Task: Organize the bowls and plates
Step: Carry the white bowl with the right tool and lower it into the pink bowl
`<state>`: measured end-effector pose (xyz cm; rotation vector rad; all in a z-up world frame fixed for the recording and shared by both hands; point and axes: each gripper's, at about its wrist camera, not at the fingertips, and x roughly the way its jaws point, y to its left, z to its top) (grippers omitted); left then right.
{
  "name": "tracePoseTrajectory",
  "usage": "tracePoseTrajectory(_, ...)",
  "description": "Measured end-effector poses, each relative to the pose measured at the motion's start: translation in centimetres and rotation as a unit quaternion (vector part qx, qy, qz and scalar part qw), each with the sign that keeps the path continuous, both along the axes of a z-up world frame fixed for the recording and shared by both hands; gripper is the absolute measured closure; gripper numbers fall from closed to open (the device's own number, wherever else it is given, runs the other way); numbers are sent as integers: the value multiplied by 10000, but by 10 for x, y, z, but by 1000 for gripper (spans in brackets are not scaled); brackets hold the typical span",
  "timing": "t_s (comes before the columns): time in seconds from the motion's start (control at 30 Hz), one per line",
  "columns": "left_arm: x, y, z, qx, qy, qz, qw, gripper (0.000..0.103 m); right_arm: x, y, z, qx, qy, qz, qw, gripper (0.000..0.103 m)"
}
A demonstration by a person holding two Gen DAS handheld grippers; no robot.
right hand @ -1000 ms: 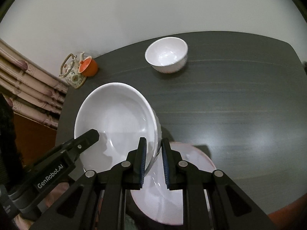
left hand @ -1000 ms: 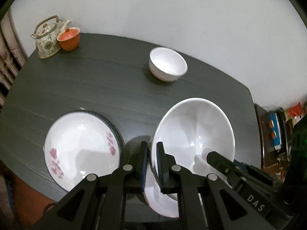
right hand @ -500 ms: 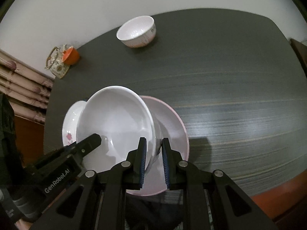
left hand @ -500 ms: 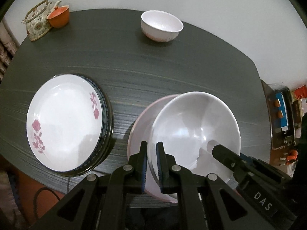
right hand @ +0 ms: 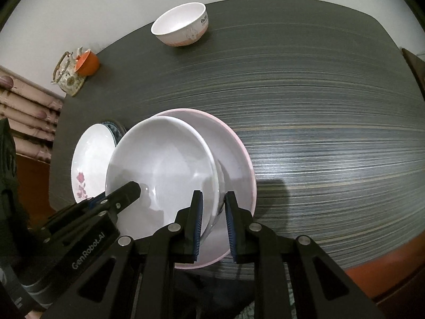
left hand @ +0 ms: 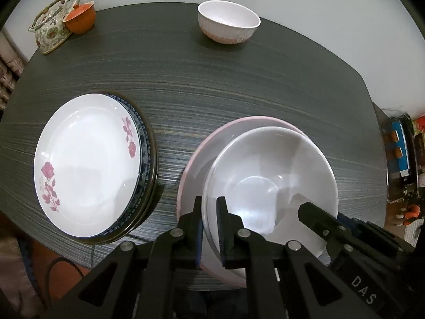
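Grippers both point steeply down at the near edge of the dark tabletop (left hand: 239,85). Left gripper (left hand: 209,207) fingers are clamped on the left rim of the large white bowl (left hand: 268,175). Right gripper (right hand: 213,199) straddles the opposite rim of the same bowl (right hand: 162,170): inner pad at the bowl's inside wall, outer finger (right hand: 232,212) looks slightly off the outside wall, so can't tell if it is still pinching or just let go. White bowl sits inside the wider pink bowl (left hand: 196,159), pushed toward that bowl's near-right side in the left wrist view; whether it is fully seated can't be told. Both bowls look empty. Just left of them, apart: white plate with red flowers (left hand: 87,156) stacked on a blue-patterned plate (left hand: 144,143). Small white bowl (left hand: 228,22) stands alone at the far edge, empty. Far-left corner: patterned teapot (left hand: 51,30) with an orange cup (left hand: 81,18) touching it.
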<state>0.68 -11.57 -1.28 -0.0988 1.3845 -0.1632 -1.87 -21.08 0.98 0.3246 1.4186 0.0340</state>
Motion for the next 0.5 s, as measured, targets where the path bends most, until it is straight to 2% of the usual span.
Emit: tracePoseTrajectory(0.5, 1, -10, -8, 84, 131, -50, 9999, 93, 2, 1, -8, -61, 89, -43, 9999, 83)
